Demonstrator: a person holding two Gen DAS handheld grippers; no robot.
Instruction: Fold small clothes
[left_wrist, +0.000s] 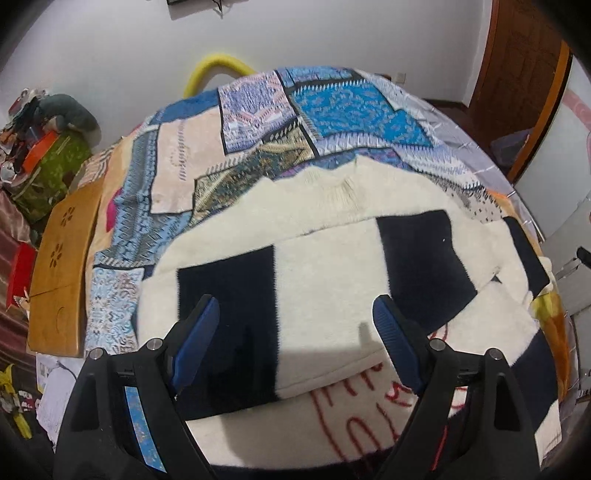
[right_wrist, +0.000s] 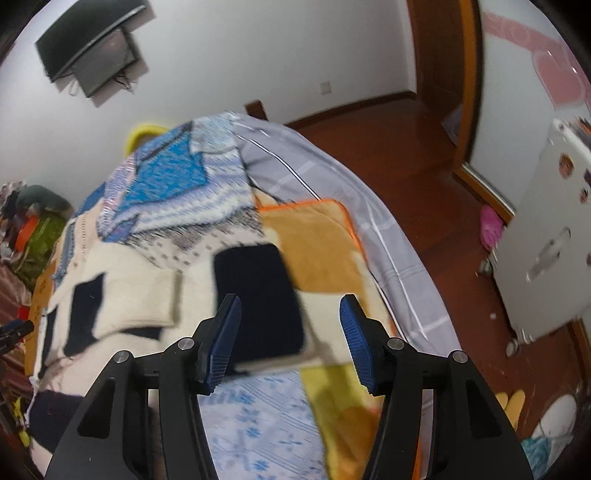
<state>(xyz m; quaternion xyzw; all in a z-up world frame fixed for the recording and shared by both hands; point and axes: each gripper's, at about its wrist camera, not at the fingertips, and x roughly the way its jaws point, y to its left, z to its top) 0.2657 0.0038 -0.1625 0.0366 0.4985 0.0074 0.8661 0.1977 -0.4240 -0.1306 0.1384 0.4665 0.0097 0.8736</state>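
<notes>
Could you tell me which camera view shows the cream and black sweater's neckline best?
The left wrist view: the ribbed neckline lies unobstructed at the far edge of the sweater. The right wrist view shows only a blurred part of the sweater, neckline indistinct.

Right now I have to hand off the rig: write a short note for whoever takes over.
Left claw: open, empty, over the cream and navy sweater.
Right claw: open, nothing between its pads, above the sweater's sleeve lying out to the side.
Sweater lies on the patchwork blanket on the bed.
Done: one flap appears folded across the body.
Left: probably bring the sleeve in, then fold the body up.
</notes>
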